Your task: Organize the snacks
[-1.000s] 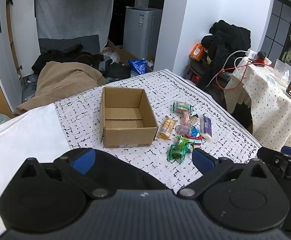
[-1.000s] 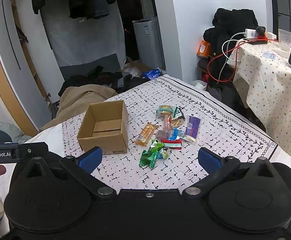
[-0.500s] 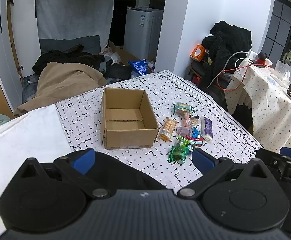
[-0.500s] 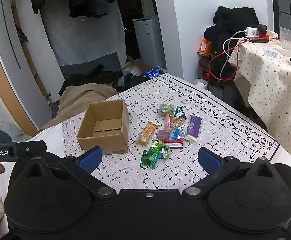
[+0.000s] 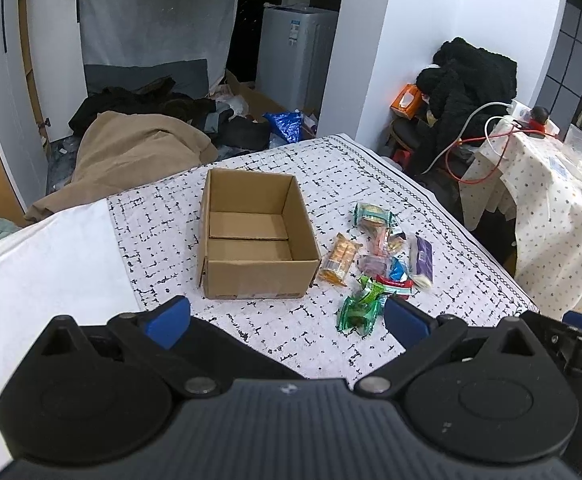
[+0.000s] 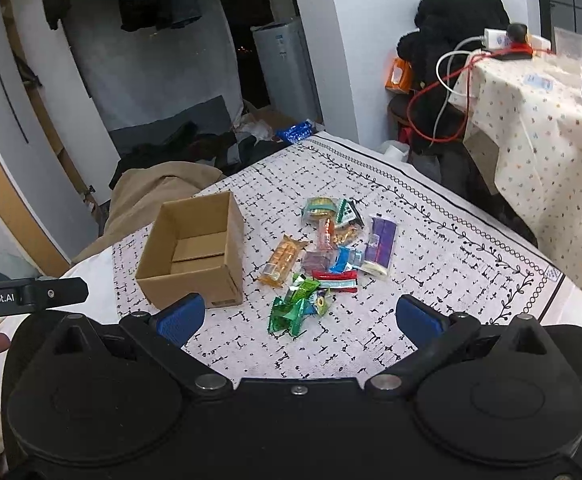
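Snacks heaped just right of the empty cardboard box, handy for dropping in. Left gripper and right gripper both spread wide, holding nothing, hovering short of the pile.

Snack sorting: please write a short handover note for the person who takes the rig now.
Left gripper: open, empty, above the cloth.
Right gripper: open, empty, facing the snacks.
Cardboard box: open and empty, left of the snack pile.
The green packets lie nearest the grippers; the purple bar is at the far right.
Done: nothing is in the box.
Left: put all snacks in, probably green packets first.
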A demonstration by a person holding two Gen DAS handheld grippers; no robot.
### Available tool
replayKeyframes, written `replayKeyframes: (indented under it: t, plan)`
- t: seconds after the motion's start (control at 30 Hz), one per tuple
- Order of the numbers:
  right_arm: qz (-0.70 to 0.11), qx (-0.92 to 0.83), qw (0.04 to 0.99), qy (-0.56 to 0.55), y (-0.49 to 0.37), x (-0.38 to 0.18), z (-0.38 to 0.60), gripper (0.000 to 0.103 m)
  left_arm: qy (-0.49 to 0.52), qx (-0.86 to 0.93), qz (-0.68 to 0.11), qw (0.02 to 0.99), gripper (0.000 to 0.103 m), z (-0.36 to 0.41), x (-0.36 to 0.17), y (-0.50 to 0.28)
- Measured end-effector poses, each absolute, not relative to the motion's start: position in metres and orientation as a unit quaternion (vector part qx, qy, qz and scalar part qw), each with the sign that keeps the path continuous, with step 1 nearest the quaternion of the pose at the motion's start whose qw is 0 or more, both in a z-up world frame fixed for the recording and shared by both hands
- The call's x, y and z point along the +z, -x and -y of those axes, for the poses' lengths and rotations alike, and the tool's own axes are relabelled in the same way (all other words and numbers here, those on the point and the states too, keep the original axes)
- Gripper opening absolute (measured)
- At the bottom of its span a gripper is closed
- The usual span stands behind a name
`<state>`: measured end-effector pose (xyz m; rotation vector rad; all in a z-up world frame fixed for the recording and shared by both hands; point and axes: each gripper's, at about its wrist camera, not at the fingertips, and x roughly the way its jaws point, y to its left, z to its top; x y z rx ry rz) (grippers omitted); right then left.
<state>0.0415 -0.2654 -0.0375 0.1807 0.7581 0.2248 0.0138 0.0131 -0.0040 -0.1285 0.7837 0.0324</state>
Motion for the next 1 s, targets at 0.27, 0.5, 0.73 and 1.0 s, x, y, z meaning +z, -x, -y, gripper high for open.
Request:
replayKeyframes:
  t: [0.27, 0.5, 0.73, 1.0]
  plan:
    - [-0.373, 0.107, 0.916, -0.100, -0.061, -0.053, 0.278, 0.103, 0.062, 0.028, -0.395, 0.916, 0.103, -0.007, -0.016, -0.034]
    - [-0.360, 0.112, 0.916, -0.137, -0.078, -0.063, 0.294, 0.097, 0.059, 0.019, -0.407, 0.911, 0.103, 0.006, -0.025, -0.053]
    - [-0.383, 0.108, 0.904, -0.159, -0.103, -0.079, 0.306, 0.080, 0.042, 0.005, -0.418, 0.908, 0.102, 0.027, -0.030, -0.077]
    - [-0.423, 0.104, 0.884, -0.168, -0.129, -0.107, 0.311, 0.068, 0.053, -0.007, -0.448, 0.893, 0.100, 0.043, -0.055, -0.110]
